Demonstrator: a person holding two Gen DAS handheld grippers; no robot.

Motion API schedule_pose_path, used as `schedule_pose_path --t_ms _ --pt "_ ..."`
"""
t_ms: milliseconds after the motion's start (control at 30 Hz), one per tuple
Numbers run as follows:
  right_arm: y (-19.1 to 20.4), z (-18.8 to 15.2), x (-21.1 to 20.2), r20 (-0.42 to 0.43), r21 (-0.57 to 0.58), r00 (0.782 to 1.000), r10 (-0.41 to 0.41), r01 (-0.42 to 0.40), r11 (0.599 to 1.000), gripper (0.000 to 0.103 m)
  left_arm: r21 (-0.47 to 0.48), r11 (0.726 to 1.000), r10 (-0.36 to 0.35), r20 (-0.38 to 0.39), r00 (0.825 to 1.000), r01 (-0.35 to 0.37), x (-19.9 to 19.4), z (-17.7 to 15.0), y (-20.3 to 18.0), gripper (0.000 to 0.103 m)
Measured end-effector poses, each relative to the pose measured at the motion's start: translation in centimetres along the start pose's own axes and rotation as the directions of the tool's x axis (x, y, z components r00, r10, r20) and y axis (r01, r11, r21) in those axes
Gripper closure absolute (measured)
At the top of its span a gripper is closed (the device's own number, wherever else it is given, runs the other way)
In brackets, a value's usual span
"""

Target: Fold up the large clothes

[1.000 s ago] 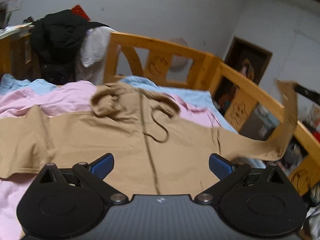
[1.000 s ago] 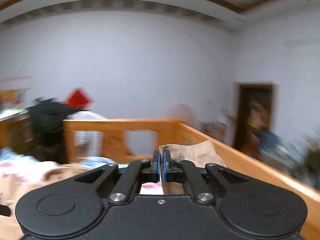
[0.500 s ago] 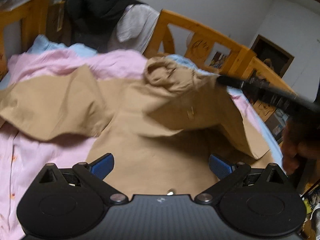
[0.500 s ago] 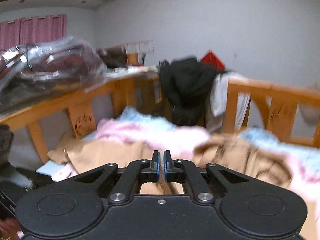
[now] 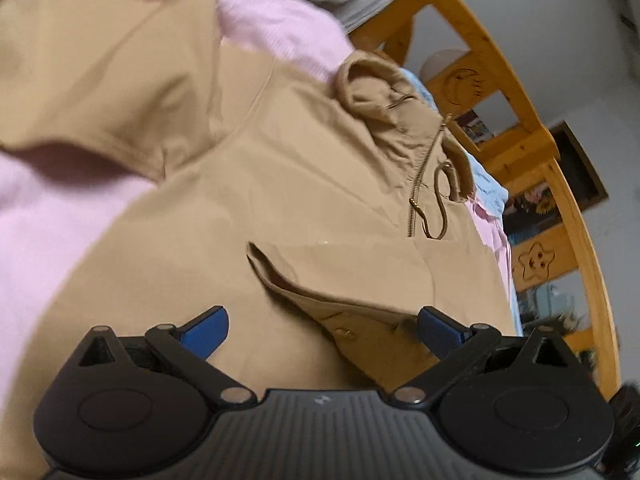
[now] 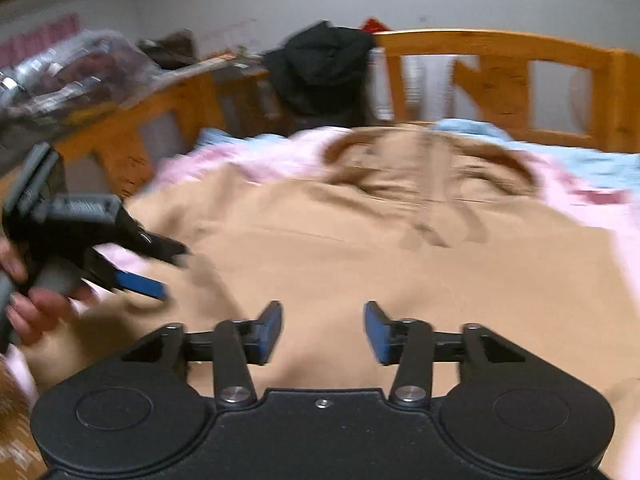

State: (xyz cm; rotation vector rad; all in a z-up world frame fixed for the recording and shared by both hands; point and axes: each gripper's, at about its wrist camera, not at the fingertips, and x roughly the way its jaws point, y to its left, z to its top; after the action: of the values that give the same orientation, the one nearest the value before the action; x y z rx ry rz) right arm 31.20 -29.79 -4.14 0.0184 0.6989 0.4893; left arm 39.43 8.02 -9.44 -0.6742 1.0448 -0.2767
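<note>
A tan hooded jacket (image 5: pixel 304 184) lies spread on the bed, hood (image 5: pixel 376 84) at the far end, zipper and drawstring showing. Its right sleeve (image 5: pixel 348 280) lies folded across the body, with the cuff near my left gripper. Its left sleeve (image 5: pixel 104 72) lies spread out to the left. My left gripper (image 5: pixel 322 326) is open and empty just above the jacket's lower body. My right gripper (image 6: pixel 323 330) is open and empty over the jacket (image 6: pixel 380 248). The left gripper (image 6: pixel 120 256) also shows in the right wrist view at the left, open.
Pink and light blue bedding (image 5: pixel 56 216) lies under the jacket. A wooden bed rail (image 5: pixel 536 152) runs along the right and far sides. Black and white clothes (image 6: pixel 324 68) hang on the headboard (image 6: pixel 500 64). Bagged items (image 6: pixel 68 76) sit at the left.
My right gripper has opened and let go of the right sleeve, which now lies folded across the jacket's body. My left gripper has moved lower and closer over the jacket.
</note>
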Motion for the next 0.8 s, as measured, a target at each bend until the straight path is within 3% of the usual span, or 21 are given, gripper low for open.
schedule_pose_path --t_ms 67,133,200,267,400,467,600,633,667,700,767,800 --pt "-2.5 -0.3 -1.1 0.015 0.018 0.993 -0.116 0.116 0.993 0.037 -0.028 1.000 0.012 -0.009 1.000 -0.012 0.7 0.0 0.1 0.005" --pt "-5.5 -0.4 -1.5 0.028 0.056 0.953 -0.302 0.301 0.952 0.036 -0.067 0.997 0.021 -0.037 0.999 -0.023 1.2 0.2 0.0 0.008" --pt "-8.5 -0.4 -1.3 0.008 0.113 0.917 -0.398 0.394 0.912 0.036 -0.098 0.995 -0.021 -0.026 0.999 0.019 0.8 0.3 -0.1 0.008" --pt "-11.8 -0.8 -0.7 -0.062 0.208 0.906 -0.419 0.422 0.882 0.036 -0.063 0.998 -0.008 -0.016 1.000 0.007 0.5 0.5 -0.7 0.008" --pt "-15.5 -1.3 0.0 -0.090 0.341 0.917 -0.390 0.396 0.853 0.037 -0.040 0.999 0.001 -0.045 0.999 -0.002 0.7 1.0 -1.3 0.007" --pt "-16.7 -0.9 0.5 -0.092 0.382 0.924 -0.372 0.378 0.843 0.033 -0.002 0.999 0.053 -0.077 0.996 -0.053 1.2 0.8 -1.5 0.011" --pt "-18.9 0.3 1.6 -0.094 0.412 0.896 -0.433 0.431 0.802 0.033 0.065 0.988 0.148 -0.116 0.982 -0.141 2.9 -0.2 -2.4 0.046" --pt "-19.5 0.4 1.9 -0.107 0.421 0.891 -0.441 0.443 0.792 0.033 0.099 0.982 0.174 -0.106 0.979 -0.164 3.2 -0.5 -2.9 0.060" --pt "-20.2 0.5 2.5 -0.134 0.439 0.892 -0.433 0.445 0.781 0.039 0.134 0.972 0.209 -0.094 0.973 -0.195 3.5 -0.7 -3.4 0.083" --pt "-20.7 0.4 2.9 -0.153 0.455 0.895 -0.419 0.440 0.774 0.044 0.172 0.957 0.249 -0.079 0.965 -0.233 3.8 -0.8 -3.9 0.092" --pt "-21.1 0.2 3.3 -0.172 0.469 0.899 -0.404 0.435 0.769 0.084 0.212 0.946 0.259 -0.048 0.965 -0.244 3.8 -1.0 -4.8 0.101" --pt "-21.0 0.2 3.4 -0.175 0.462 0.904 -0.390 0.426 0.778 0.090 0.235 0.934 0.282 -0.019 0.959 -0.270 3.8 -1.1 -5.5 0.101"
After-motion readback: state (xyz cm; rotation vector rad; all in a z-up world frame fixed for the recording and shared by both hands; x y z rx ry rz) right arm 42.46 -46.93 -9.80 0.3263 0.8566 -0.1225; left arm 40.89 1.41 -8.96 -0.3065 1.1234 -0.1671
